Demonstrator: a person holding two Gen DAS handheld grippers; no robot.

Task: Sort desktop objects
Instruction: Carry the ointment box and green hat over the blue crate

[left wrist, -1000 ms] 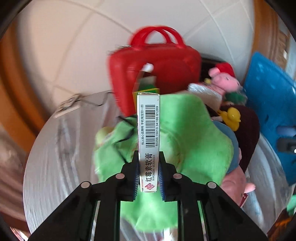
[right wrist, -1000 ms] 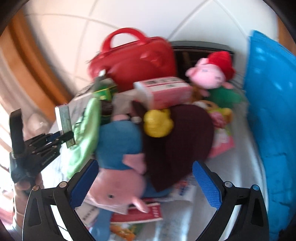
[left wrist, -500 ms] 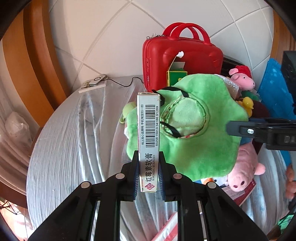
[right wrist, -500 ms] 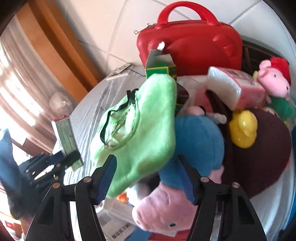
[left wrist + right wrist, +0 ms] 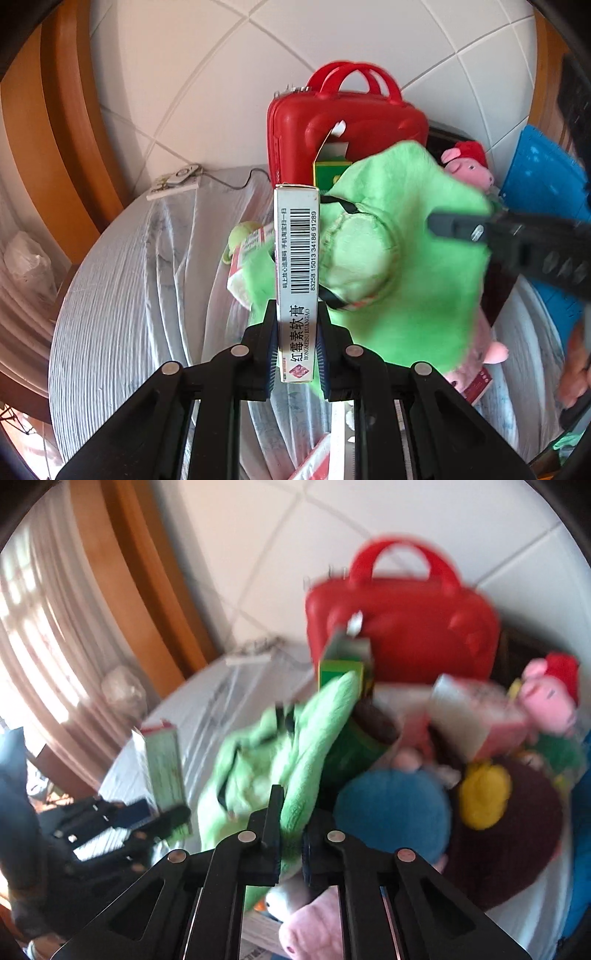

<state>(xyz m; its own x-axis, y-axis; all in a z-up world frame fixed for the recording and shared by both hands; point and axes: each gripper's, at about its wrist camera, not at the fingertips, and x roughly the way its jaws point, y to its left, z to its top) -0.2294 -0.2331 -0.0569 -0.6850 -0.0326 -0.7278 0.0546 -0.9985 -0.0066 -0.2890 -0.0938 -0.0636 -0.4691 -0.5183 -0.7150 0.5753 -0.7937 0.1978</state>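
1. Sorting is under way, I'd say, with both tools loaded. Furthest left, the left gripper [image 5: 297,347] is clamped on a narrow ointment box [image 5: 297,273], held upright over the bare grey stretch of the round table [image 5: 122,295], just left of the pile.
2. To its right, the right gripper [image 5: 290,843] has its jaws pinched tight on an edge of the green plush [image 5: 295,746], which lies on top of the heap, with the red case [image 5: 402,631] behind it.
3. Next move, by my reckoning — lift the plush clear without dragging the blue-and-pink plush [image 5: 391,812] beneath, then carry each item to its own spot.
4. A second ago the right jaws stood wide open over the pile; now they have closed on the plush — the box grip is unchanged.
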